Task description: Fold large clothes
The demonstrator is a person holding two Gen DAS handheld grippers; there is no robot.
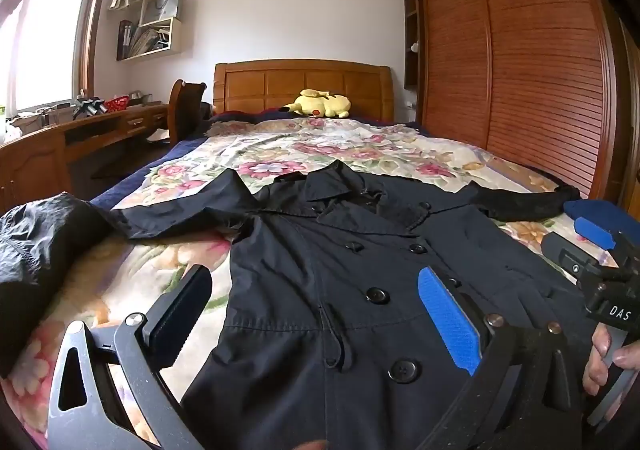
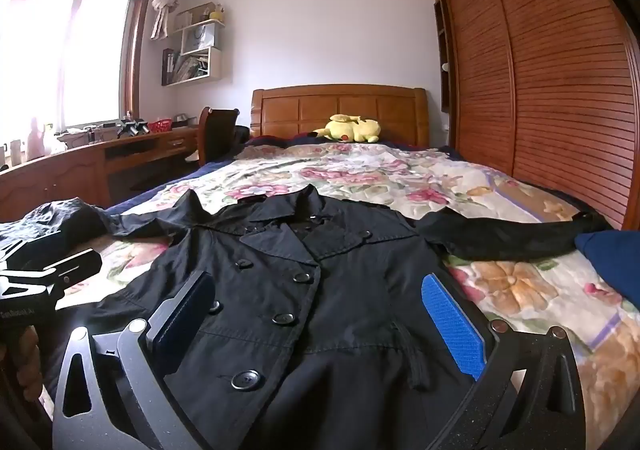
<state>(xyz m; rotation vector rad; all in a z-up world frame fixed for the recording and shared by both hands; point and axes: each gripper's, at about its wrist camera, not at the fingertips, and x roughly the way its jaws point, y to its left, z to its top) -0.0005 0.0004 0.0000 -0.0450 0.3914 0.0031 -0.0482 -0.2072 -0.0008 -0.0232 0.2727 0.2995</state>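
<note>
A black double-breasted coat (image 1: pixel 344 270) lies face up on the floral bedspread (image 1: pixel 320 146), collar toward the headboard, both sleeves spread sideways. It also shows in the right wrist view (image 2: pixel 304 290). My left gripper (image 1: pixel 316 282) is open and empty above the coat's lower front, left of centre. My right gripper (image 2: pixel 318 290) is open and empty above the coat's lower right front. The right gripper's body shows in the left wrist view (image 1: pixel 600 262), and the left gripper's body in the right wrist view (image 2: pixel 48 270). The left sleeve's cuff (image 1: pixel 36 242) is bunched at the bed's left edge.
A yellow plush toy (image 1: pixel 320 104) lies by the wooden headboard (image 1: pixel 300 84). A wooden wardrobe (image 1: pixel 512 70) runs along the right side. A cluttered desk (image 1: pixel 80 122) and a chair (image 1: pixel 186 106) stand at the left. A blue pillow (image 2: pixel 612 254) lies at the right bed edge.
</note>
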